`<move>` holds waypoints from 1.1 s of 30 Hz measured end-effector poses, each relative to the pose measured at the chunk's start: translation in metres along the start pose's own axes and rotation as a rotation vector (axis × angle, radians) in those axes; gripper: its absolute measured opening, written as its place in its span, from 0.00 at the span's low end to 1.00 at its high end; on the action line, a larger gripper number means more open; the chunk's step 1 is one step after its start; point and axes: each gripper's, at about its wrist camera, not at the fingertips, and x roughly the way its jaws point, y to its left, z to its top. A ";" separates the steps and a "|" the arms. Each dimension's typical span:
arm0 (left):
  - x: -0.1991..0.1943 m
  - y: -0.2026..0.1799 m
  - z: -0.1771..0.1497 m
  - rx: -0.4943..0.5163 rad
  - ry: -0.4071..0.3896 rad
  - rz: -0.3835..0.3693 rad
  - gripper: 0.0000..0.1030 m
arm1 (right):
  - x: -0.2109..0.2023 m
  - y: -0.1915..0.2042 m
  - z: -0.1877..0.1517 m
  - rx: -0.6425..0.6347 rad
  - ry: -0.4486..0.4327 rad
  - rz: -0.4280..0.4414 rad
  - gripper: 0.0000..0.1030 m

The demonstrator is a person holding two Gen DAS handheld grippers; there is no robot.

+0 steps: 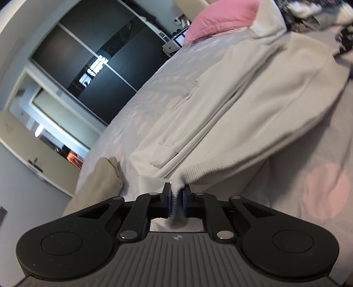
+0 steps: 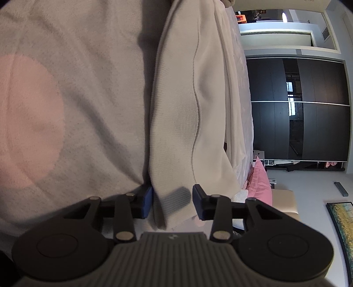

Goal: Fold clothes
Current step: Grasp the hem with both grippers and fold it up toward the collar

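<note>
A cream knitted garment [image 1: 253,106] lies spread on the bed, its ribbed hem toward me and one sleeve cuff [image 1: 163,157] folded across it. My left gripper [image 1: 175,189] is shut on a corner of that hem, which is pinched between the blue pads and lifted off the bed. In the right wrist view the same garment [image 2: 176,110] runs away from me. My right gripper [image 2: 173,198] stands open around the other end of the hem. The fabric lies against the left pad, with a small gap to the right pad.
The bedcover [image 1: 326,194] is grey with large pink dots [image 2: 28,121]. A pink pillow [image 1: 220,19] sits at the head of the bed beside a pile of other clothes [image 1: 308,13]. A beige cloth [image 1: 99,183] lies near the bed edge. A dark wardrobe [image 2: 308,110] stands beyond.
</note>
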 end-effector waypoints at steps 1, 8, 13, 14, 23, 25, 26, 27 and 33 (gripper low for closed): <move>0.000 0.003 0.002 -0.006 0.002 -0.004 0.07 | 0.000 -0.001 0.000 0.002 -0.001 -0.001 0.41; 0.005 0.016 0.008 -0.029 0.017 -0.033 0.07 | 0.000 -0.005 -0.001 0.021 -0.006 0.001 0.41; 0.011 0.030 0.013 -0.059 0.025 -0.047 0.07 | 0.001 -0.003 -0.001 0.000 -0.003 -0.010 0.40; 0.011 0.031 0.015 -0.064 0.027 -0.048 0.07 | 0.002 -0.003 -0.001 -0.008 0.001 -0.016 0.40; 0.015 0.036 0.018 -0.081 0.035 -0.061 0.07 | 0.003 0.006 0.002 -0.075 -0.012 -0.022 0.24; 0.014 0.036 0.017 -0.086 0.037 -0.060 0.07 | 0.003 0.001 0.001 -0.052 -0.011 -0.026 0.07; 0.013 0.036 0.017 -0.089 0.037 -0.059 0.07 | 0.003 -0.001 0.002 -0.038 -0.013 -0.030 0.06; 0.012 0.037 0.016 -0.093 0.037 -0.058 0.07 | 0.001 -0.005 0.004 -0.016 -0.018 -0.036 0.06; -0.002 0.051 0.014 -0.169 0.021 -0.050 0.07 | -0.012 -0.050 0.004 0.174 -0.054 -0.120 0.05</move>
